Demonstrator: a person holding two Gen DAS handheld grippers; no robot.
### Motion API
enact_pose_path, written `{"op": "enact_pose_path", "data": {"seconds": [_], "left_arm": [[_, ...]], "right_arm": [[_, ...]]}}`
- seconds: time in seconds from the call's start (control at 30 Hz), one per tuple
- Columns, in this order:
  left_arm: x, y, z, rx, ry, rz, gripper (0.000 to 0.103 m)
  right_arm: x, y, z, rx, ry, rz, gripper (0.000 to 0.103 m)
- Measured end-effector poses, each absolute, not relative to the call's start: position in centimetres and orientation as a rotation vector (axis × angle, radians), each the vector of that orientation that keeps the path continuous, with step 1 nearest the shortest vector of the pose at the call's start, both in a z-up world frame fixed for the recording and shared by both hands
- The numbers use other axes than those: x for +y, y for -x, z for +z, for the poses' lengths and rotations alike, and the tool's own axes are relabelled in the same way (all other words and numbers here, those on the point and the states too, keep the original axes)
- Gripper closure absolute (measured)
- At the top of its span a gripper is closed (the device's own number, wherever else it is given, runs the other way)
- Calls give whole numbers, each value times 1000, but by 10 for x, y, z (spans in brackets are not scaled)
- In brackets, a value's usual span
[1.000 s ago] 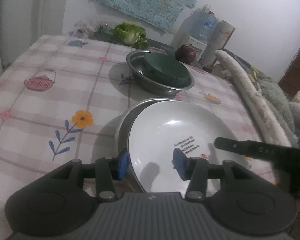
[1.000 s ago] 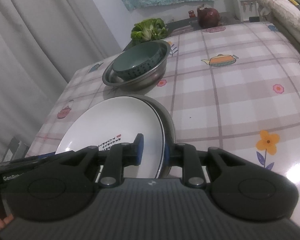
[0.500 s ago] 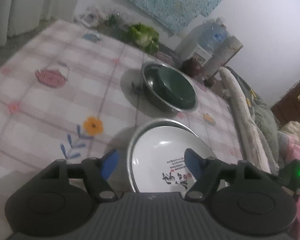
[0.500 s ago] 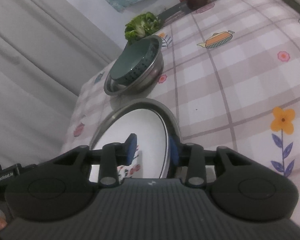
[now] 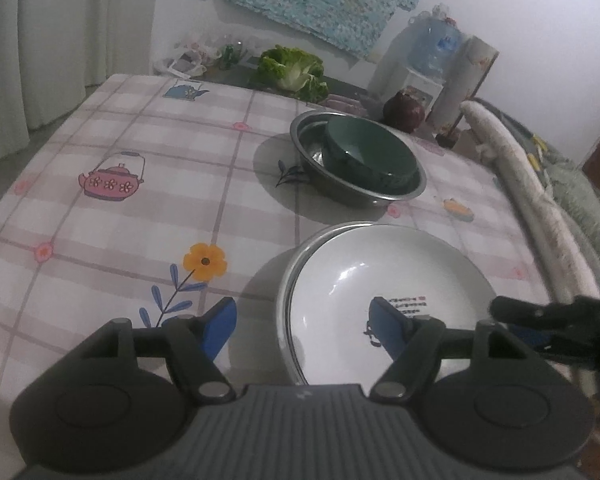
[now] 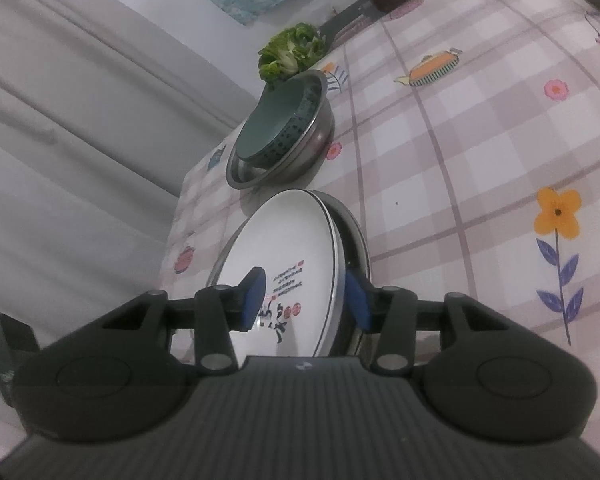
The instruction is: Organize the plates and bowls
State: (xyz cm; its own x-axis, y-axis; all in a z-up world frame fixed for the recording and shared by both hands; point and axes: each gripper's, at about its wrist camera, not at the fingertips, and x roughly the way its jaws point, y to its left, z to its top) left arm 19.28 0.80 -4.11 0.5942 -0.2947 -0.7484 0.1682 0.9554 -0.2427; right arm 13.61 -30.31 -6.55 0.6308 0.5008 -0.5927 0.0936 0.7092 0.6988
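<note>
The left tool [image 5: 300, 320] stands released, its blue pads straddling the near rim of the white plate [image 5: 380, 280] without touching it. The right tool [image 6: 300, 296] has just been opening; its pads flank the plate's edge but appear clear of it. The plate lies in a shallow metal plate [image 6: 358, 236], seemingly nested there to stack 2 alike. At 12 o'clock on the worktop [image 5: 140, 220], a green bowl [image 5: 364, 152] sits tilted inside a steel basin [image 5: 340, 192].
</note>
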Motion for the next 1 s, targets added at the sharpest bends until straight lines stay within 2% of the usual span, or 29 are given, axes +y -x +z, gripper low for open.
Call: {"op": "enact_pose_path", "data": {"seconds": [0.1,0.3,0.5,0.6,0.63,0.73,1.0], "left_arm": [[2,-194,-45,900,127,-268,29],[-7,-199,-58,917,88,-264,29],[-14,-213,-74,939,88,-282,30],[-18,-217,-79,967,114,-319,37],[-21,-216,-78,964,108,-326,34],[-27,-214,-78,965,70,-311,34],[-34,-198,-75,997,62,-346,34]], "right_arm": [[-303,-133,-57,877,-712,252,53],[-304,-124,-46,805,-592,221,52],[-286,-133,-66,776,-468,172,52],[-283,-143,-82,793,-490,180,55],[-283,-146,-88,805,-511,195,56],[-278,-152,-94,820,-549,246,60],[-279,-137,-87,844,-502,243,60]]}}
